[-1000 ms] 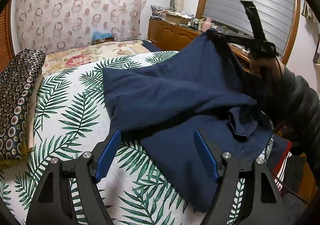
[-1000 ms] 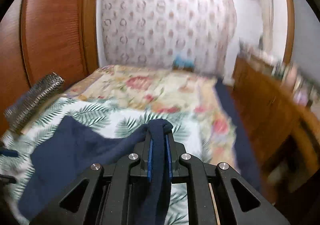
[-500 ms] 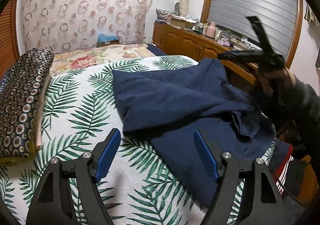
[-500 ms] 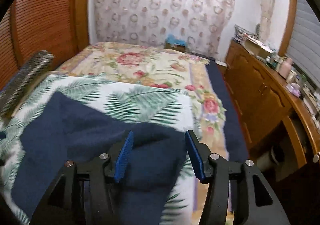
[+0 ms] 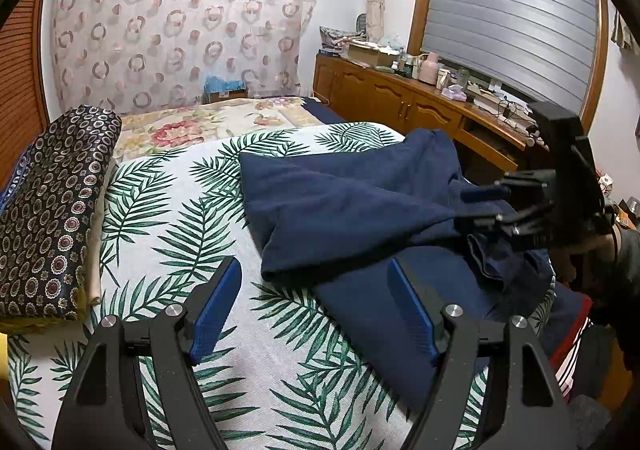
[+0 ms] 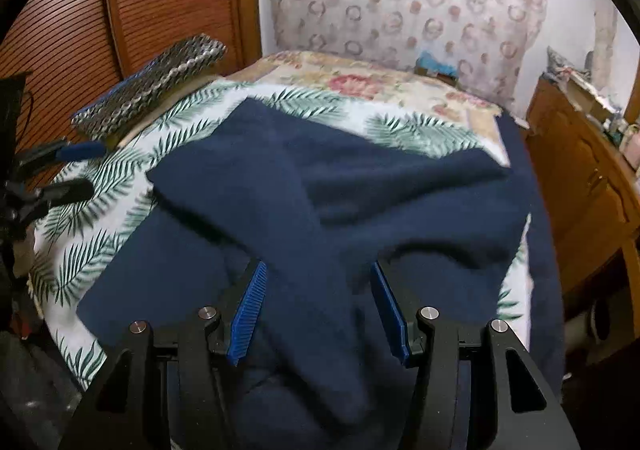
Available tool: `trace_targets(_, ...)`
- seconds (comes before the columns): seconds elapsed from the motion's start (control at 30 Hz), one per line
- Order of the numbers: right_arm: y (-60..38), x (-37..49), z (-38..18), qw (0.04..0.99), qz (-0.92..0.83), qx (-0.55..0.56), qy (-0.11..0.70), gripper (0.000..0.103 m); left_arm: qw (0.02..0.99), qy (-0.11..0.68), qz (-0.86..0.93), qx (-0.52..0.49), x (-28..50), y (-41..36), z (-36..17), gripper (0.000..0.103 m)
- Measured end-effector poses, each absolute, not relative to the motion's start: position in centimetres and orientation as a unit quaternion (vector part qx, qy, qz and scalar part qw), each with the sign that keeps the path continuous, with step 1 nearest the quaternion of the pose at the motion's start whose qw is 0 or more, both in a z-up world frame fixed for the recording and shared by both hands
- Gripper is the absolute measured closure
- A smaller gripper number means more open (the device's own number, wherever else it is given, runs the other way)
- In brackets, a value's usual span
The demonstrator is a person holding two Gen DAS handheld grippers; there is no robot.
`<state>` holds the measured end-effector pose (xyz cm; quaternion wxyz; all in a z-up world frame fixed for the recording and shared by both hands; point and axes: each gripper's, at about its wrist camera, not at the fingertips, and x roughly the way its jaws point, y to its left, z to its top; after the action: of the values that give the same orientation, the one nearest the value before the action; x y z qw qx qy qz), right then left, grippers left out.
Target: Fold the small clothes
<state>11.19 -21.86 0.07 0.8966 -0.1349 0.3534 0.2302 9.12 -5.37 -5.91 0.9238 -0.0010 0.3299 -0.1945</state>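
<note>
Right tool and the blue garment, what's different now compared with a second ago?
The right tool was shut on a raised bunch of the navy garment; its jaws have just been opening, the cloth dropped folded over onto the bed, and the tool came down, with cloth under its jaws but not pinched. The left tool stayed open and empty.

Garment (image 5: 360, 206) on bed sheet (image 5: 168, 218), toward right edge; rolled bolster (image 5: 52, 206) along left; cabinet (image 5: 400, 98) right of bed.
</note>
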Motion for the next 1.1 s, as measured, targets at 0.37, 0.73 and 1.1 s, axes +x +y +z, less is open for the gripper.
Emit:
trace_targets(0.37,-21.5,11.7,-0.9,0.881,0.229,-0.159,0.383,0.046,0.924,0.331,-0.193,-0.001,9.2,-5.4,-5.9,0.027)
trace_targets(0.73,-20.8,8.8,1.0,0.900,0.252,-0.163,0.316,0.092,0.926,0.327,-0.188,-0.008,9.1,-5.0,-5.8,0.027)
trace_targets(1.1,-24.2,1.9,7.3,0.939,0.222,-0.094,0.246,0.092,0.930,0.316,-0.189,-0.015,8.7,-4.9,-5.4,0.027)
